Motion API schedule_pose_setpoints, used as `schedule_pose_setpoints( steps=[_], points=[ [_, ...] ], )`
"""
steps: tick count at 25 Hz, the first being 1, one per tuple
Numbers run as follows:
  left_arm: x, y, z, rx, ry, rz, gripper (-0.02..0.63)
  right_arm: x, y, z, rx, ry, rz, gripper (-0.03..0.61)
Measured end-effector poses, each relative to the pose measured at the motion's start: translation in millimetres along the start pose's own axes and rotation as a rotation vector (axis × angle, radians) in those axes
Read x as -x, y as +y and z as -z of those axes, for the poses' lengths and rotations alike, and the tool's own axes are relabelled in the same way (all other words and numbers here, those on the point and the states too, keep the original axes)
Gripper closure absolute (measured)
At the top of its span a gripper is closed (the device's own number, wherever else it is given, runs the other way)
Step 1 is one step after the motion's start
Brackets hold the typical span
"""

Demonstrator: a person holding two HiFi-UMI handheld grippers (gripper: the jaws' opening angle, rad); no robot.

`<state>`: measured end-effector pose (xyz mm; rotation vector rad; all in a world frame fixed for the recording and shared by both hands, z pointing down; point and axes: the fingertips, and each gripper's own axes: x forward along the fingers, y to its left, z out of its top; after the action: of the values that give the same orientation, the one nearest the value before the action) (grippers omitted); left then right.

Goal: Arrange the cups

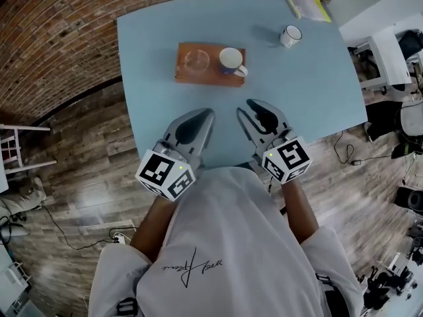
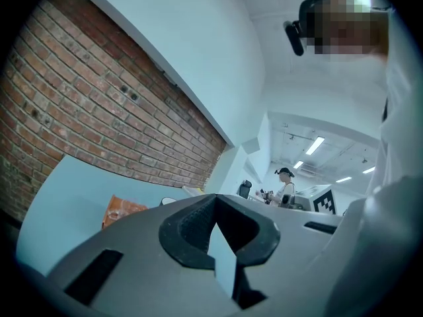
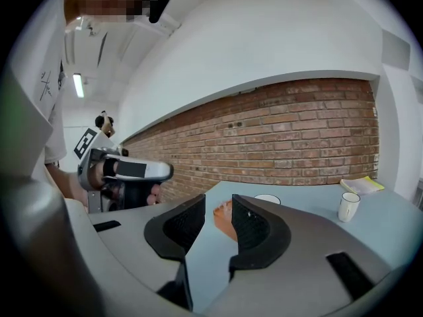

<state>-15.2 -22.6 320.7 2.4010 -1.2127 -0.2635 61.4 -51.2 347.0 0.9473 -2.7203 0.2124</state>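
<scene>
Pale blue counter (image 1: pixel 152 78) in the head view carries a wooden tray (image 1: pixel 211 75) with a clear glass (image 1: pixel 196 60) and a white mug (image 1: pixel 231 59) already on it; a second white mug (image 1: pixel 290 35) stands alone near the far right corner, beside a yellow booklet (image 1: pixel 305 6), so I judge the job partly done, with that lone mug left to bring over. Both tools hover at the near edge, well apart from every cup: the left hand-held gripper (image 1: pixel 207 115) and the right hand-held gripper (image 1: pixel 246 107). Left gripper view: its jaws are clenched together on nothing, the tray far ahead at the left. Right gripper view: its jaws stand released, a bare gap between them, the tray seen beyond it and the lone mug off to the right, well ahead
</scene>
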Motion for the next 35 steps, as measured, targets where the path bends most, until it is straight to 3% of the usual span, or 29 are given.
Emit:
schedule_pose_setpoints(
  steps=[10,28,35],
  points=[
    [-15,6,9,0.021,0.043,-0.014,0.604,-12,-19,6,0.047,0.008,-0.045,0.433],
    [-33,15,18,0.043,0.098,-0.037,0.604,-54,-81,43,0.076,0.057,-0.013,0.414],
    [-41,21,19,0.001,0.123,-0.044,0.604,-69,-93,64,0.104,0.106,-0.017,0.411]
  ],
)
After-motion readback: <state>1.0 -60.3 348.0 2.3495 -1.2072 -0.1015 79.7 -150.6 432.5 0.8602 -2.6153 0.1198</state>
